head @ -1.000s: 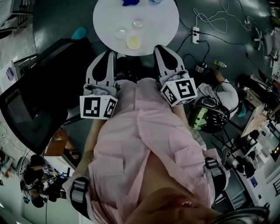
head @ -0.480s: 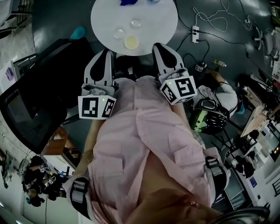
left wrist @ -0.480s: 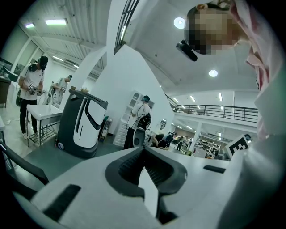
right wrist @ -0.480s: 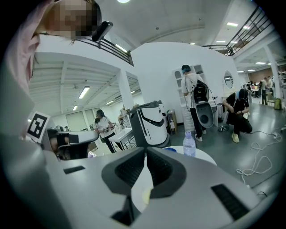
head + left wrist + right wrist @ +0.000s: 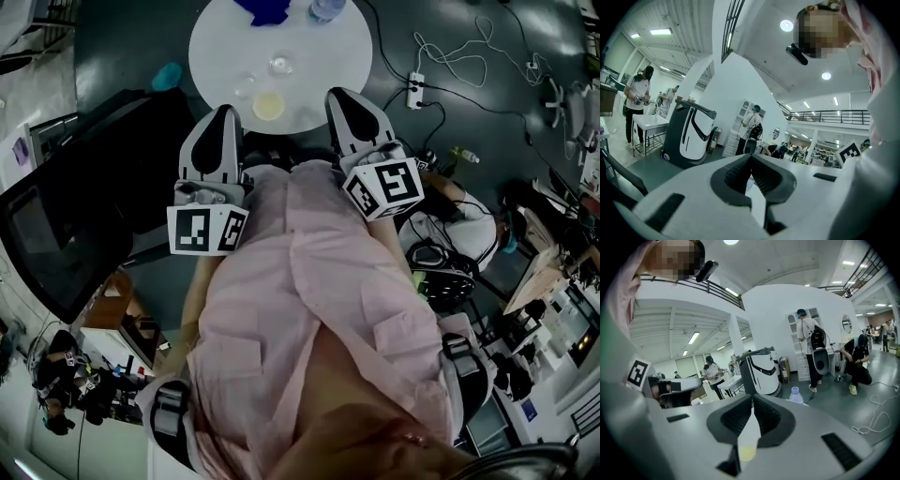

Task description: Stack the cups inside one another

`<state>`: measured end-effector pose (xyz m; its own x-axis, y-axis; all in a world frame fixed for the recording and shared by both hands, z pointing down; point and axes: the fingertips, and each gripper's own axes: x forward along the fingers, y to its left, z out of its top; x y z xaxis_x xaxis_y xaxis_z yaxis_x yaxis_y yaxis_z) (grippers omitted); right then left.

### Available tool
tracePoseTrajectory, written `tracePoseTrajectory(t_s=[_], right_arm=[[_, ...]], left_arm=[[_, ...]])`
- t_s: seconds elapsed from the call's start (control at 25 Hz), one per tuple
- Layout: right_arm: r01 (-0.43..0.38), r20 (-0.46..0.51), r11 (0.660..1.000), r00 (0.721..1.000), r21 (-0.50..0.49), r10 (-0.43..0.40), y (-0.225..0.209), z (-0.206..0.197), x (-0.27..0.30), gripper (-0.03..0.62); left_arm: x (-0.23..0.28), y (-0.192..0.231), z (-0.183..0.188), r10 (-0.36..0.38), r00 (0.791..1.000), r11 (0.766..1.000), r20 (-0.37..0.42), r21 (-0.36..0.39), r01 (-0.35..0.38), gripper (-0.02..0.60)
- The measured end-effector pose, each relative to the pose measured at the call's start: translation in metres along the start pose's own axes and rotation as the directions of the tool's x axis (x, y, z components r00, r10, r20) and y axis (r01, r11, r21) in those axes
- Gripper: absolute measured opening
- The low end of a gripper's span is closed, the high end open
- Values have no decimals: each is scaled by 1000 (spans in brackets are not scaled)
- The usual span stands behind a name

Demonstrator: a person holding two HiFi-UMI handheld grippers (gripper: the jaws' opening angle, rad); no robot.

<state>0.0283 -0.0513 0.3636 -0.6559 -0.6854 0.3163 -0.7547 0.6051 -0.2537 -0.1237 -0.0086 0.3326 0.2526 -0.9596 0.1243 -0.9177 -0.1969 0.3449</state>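
A round white table (image 5: 328, 56) stands ahead of me in the head view. On it are a yellow cup (image 5: 268, 105) near the front edge and two clear cups (image 5: 279, 66) (image 5: 246, 87) behind it. My left gripper (image 5: 228, 112) and right gripper (image 5: 339, 95) are held side by side at the table's near edge, short of the cups. In the left gripper view the left gripper (image 5: 750, 158) has its jaws together with nothing between them. In the right gripper view the right gripper (image 5: 752, 400) is likewise shut and empty. The yellow cup (image 5: 746, 453) shows below its jaws.
A blue object (image 5: 265, 9) and a clear bottle (image 5: 323, 7) (image 5: 796, 395) stand at the table's far side. A black screen (image 5: 66, 234) is at my left. A power strip with cables (image 5: 415, 89) and a helmet (image 5: 441, 262) lie on the floor at right. People and a wheeled machine (image 5: 761, 369) stand beyond.
Both grippers have moved forward toward the table, so its near edge and the yellow cup now lie closer to their tips. More of the table's far side shows. The jaws stay shut.
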Motion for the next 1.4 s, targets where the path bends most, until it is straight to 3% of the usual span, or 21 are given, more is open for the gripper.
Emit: tracePoseTrajectory(t_s=[0.88,1.4], right_arm=[[-148,0,989,989,-20,148,-51,8,2,35],[-136,25,991,990,-3,136,-59,8,-7,35]], left_arm=[[17,-35,-11,164,984,985,64,48,-168,15],[21,-44,-12,149,987,987,59,49,-152,15]])
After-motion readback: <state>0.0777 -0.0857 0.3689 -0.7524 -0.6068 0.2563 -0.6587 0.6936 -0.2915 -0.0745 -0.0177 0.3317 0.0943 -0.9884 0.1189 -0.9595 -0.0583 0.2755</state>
